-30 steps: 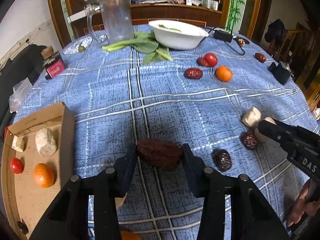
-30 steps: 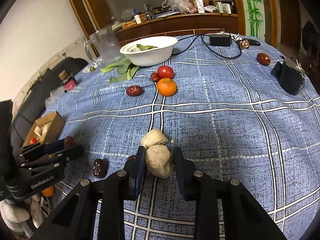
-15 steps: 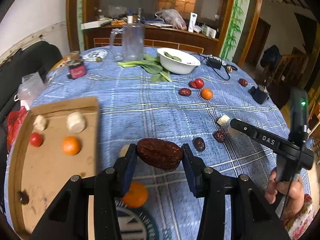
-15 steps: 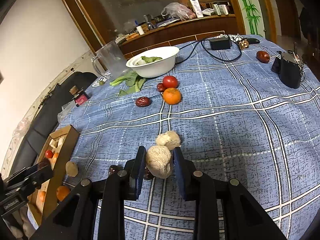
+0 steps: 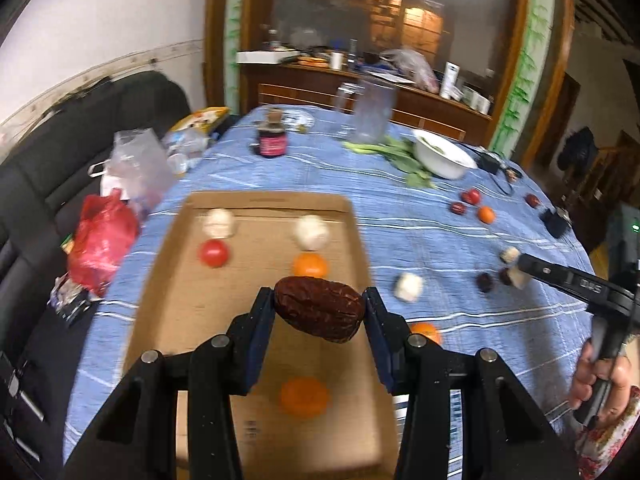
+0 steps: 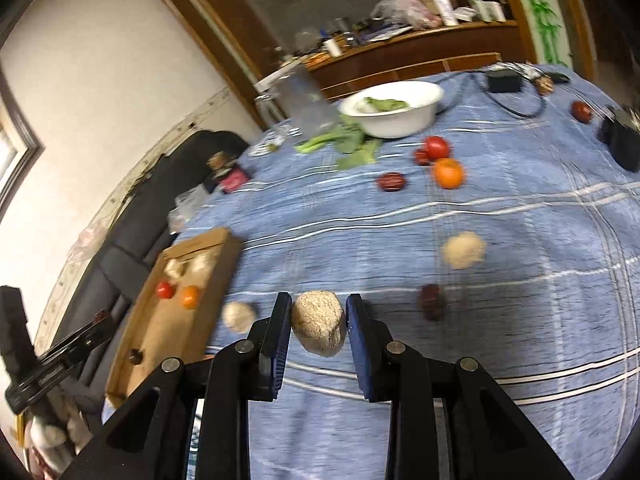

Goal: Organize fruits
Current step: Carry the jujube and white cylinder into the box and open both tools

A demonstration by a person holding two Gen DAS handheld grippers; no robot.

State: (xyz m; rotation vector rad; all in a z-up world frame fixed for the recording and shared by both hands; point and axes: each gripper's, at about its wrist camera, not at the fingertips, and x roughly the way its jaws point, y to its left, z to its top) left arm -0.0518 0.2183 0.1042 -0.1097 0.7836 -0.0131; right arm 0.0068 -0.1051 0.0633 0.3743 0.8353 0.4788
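Relocated since a second ago: left gripper [image 5: 319, 312], formerly over bare blue cloth, now above the cardboard tray [image 5: 172, 280], jaws clamped on a dark red date [image 5: 319, 309]. Tray contents: two pale lumps, one tomato [image 5: 214, 253], two oranges. Right gripper [image 6: 316, 322] has lifted, jaws pinching a tan lump [image 6: 319, 327] clear of the tablecloth [image 6: 520, 320].

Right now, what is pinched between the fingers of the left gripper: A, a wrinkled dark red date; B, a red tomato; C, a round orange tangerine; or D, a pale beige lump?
A: the left gripper is clamped on the wrinkled dark red date, above the shallow cardboard box.
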